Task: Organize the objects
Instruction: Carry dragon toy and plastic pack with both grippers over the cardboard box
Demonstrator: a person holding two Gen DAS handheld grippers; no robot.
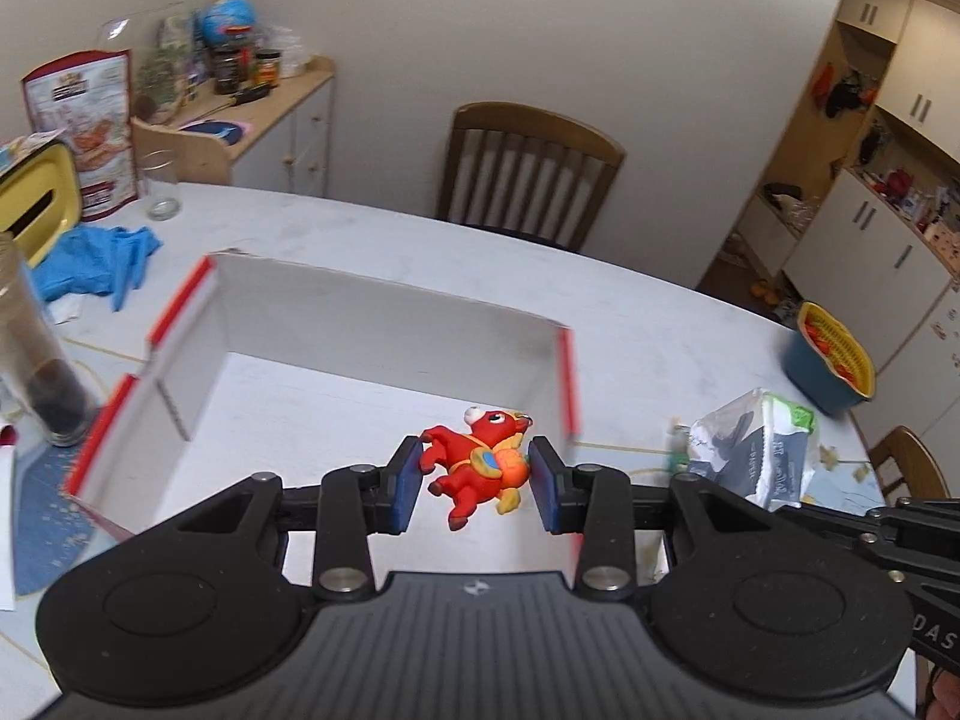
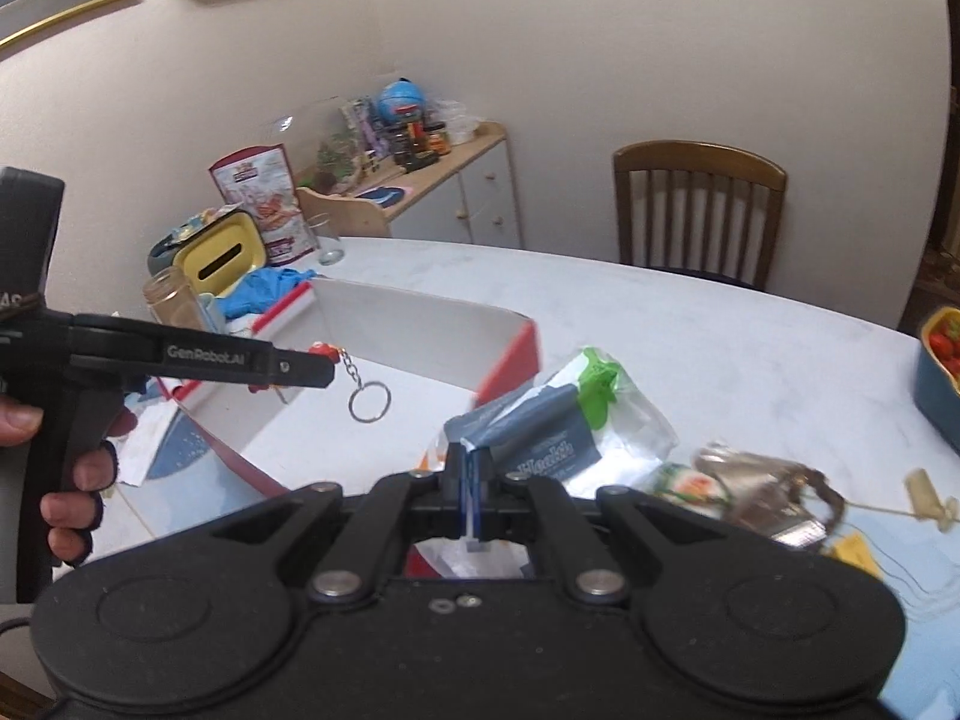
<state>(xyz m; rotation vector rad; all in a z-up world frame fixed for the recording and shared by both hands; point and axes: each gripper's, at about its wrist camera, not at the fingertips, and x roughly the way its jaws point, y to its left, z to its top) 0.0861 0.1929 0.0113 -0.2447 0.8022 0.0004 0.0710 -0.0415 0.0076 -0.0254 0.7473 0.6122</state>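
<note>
A red cartoon-animal keychain (image 1: 462, 450) is pinched between the blue pads of my left gripper (image 1: 474, 474), above the floor of an open white box with red edges (image 1: 384, 312). From the right wrist view, the left gripper (image 2: 318, 369) hangs over the box (image 2: 420, 324), and the keychain's metal ring (image 2: 369, 402) dangles below it. My right gripper (image 2: 471, 468) is shut on the edge of a white and grey plastic bag with a green patch (image 2: 558, 438). That bag (image 1: 750, 450) sits just right of the box.
On the white table (image 1: 630, 312) stand a glass jar (image 1: 42, 360), a blue cloth (image 1: 90, 264), a yellow bin (image 1: 36, 204) and a blue basket of red fruit (image 1: 834, 360). Crumpled wrappers (image 2: 750, 492) lie right of the bag. A wooden chair (image 1: 528, 174) stands behind the table.
</note>
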